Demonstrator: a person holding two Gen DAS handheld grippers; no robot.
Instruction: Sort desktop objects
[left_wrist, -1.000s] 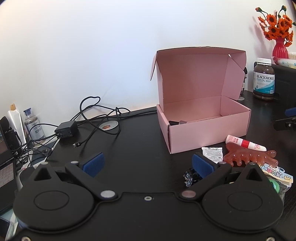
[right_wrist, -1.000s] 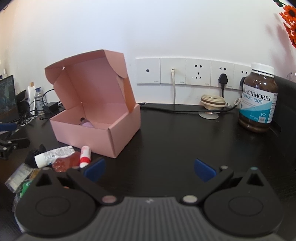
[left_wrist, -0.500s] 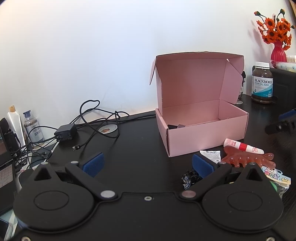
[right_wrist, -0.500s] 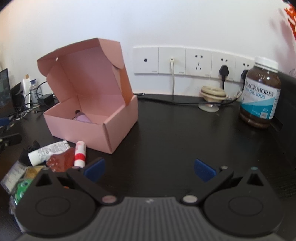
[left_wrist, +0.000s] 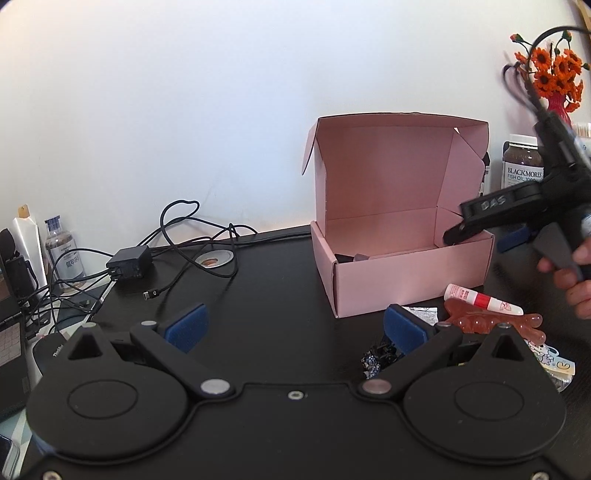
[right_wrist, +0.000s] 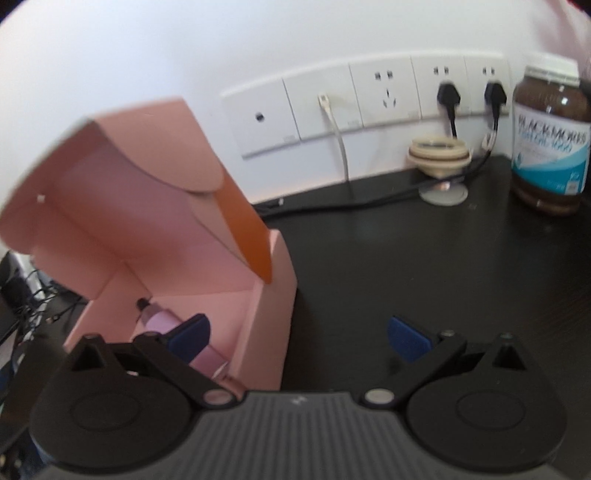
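Hovering tilted over the pink box (right_wrist: 266, 306), the right gripper (right_wrist: 297, 332) gapes wide and empty, its left pad above a lilac bottle (right_wrist: 162, 319); the left gripper (left_wrist: 293, 325) is equally agape, empty.

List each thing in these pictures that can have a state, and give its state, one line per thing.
Pink box: lid open, standing upright.
Left claw: open, empty, low over the desk.
Right claw: open, empty, at the box's right wall.
Fish oil bottle: upright, cap on.
Red and white tube: lying flat, outside the box.
Pink bottle: lying inside the box.
Wall sockets: three plugs in.
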